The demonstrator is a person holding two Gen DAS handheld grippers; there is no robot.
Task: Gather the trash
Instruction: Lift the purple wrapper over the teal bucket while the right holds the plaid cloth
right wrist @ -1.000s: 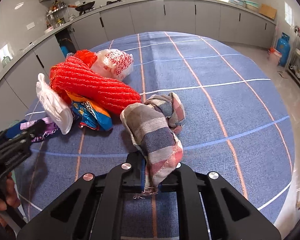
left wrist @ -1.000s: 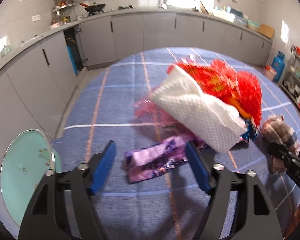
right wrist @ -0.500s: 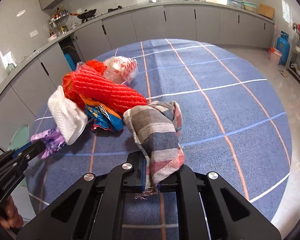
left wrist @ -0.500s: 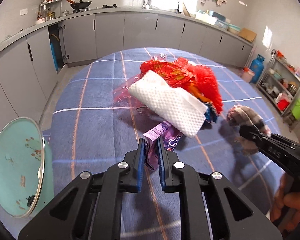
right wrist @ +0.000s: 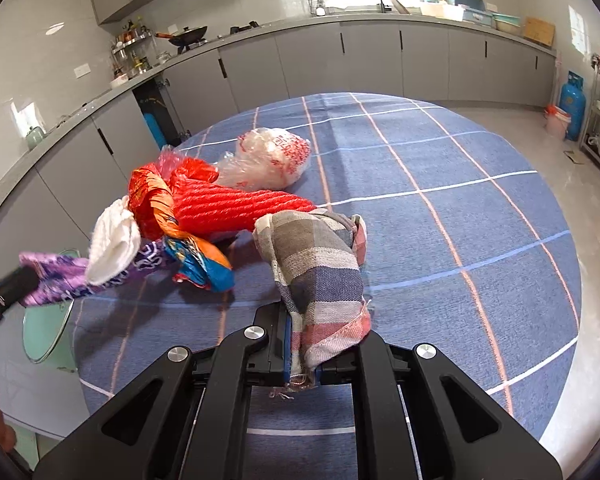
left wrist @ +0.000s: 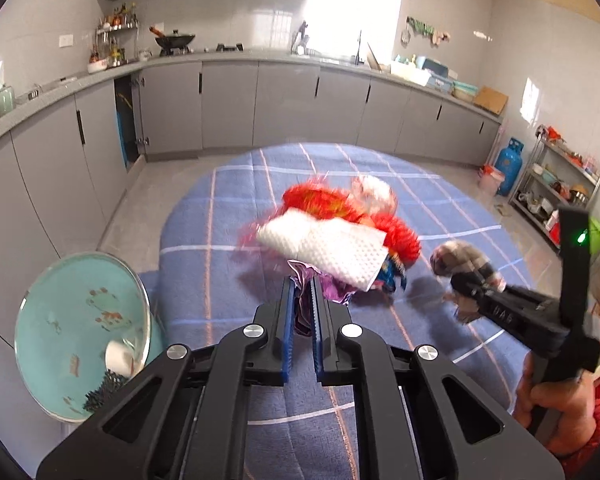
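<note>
The left gripper [left wrist: 301,300] is clamped on a purple wrapper [right wrist: 56,276] at the near left worktop [right wrist: 460,184] edge; the right gripper [right wrist: 302,350] pinches a checked cloth [right wrist: 316,272] beside the trash pile [right wrist: 228,204].

We note grey cabinets [left wrist: 228,104] along the far and left walls, white tiled walls, and a bright window [left wrist: 360,4] at far centre. A metal shelf [left wrist: 560,184] and blue gas cylinder [left wrist: 509,166] stand right, on grey floor.
</note>
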